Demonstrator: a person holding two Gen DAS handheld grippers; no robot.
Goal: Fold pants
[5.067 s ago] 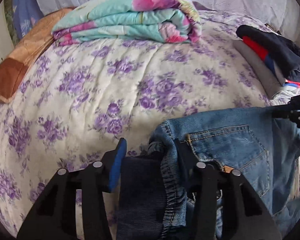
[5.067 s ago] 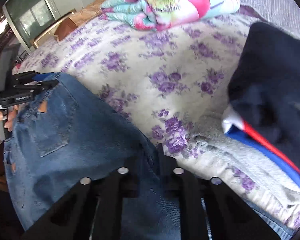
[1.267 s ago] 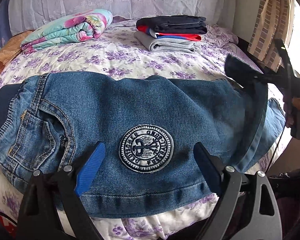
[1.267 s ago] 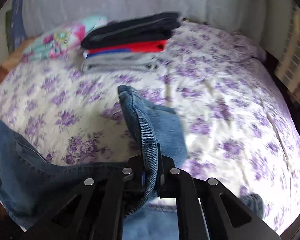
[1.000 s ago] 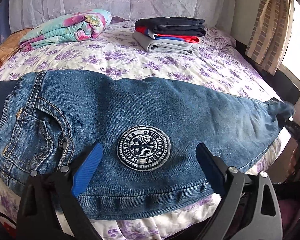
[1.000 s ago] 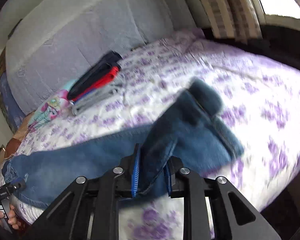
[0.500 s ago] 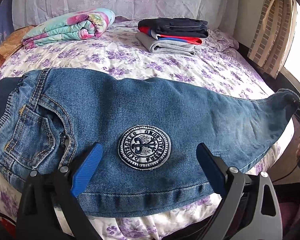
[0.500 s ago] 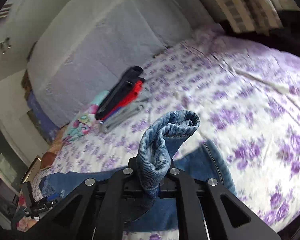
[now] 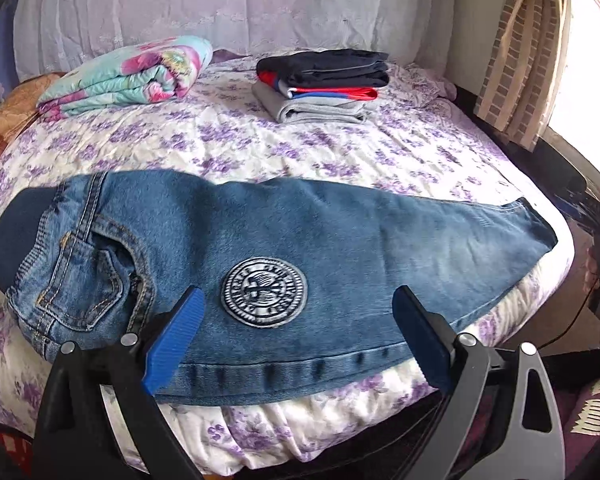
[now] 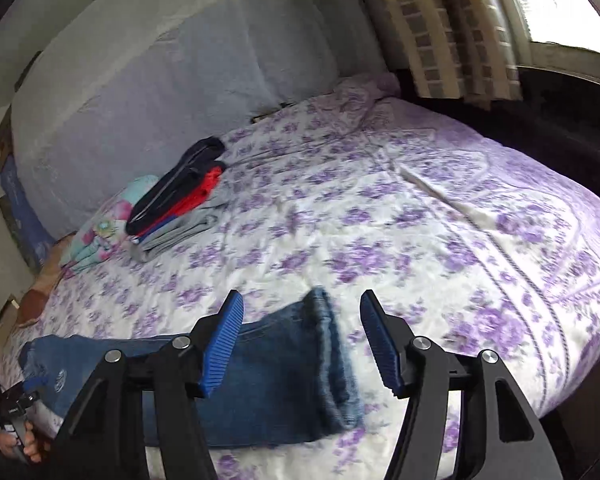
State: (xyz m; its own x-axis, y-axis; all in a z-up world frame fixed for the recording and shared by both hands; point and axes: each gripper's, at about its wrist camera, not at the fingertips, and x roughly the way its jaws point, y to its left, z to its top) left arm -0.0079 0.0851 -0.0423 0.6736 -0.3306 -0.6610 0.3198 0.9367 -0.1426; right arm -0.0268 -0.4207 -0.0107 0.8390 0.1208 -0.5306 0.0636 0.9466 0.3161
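Note:
Blue jeans (image 9: 300,240) lie flat along the near edge of the bed, folded lengthwise, waist at the left and leg hems at the right, with a round patch (image 9: 264,298) facing up. My left gripper (image 9: 296,332) is open and empty just above the jeans' near edge. In the right wrist view the jeans (image 10: 276,376) end in the hems. My right gripper (image 10: 302,344) is open and empty above the hem end. The left gripper (image 10: 14,408) shows at the far left there.
The bed has a purple-flowered cover (image 9: 340,148). A folded clothes stack (image 9: 324,84) and a rolled floral blanket (image 9: 132,76) lie at the back. A curtain and window (image 9: 532,52) stand at the right. The bed's right edge drops to dark floor (image 10: 580,152).
My right gripper has opened and let go of the leg hems, which now lie flat on the bed. My left gripper has stayed open over the jeans.

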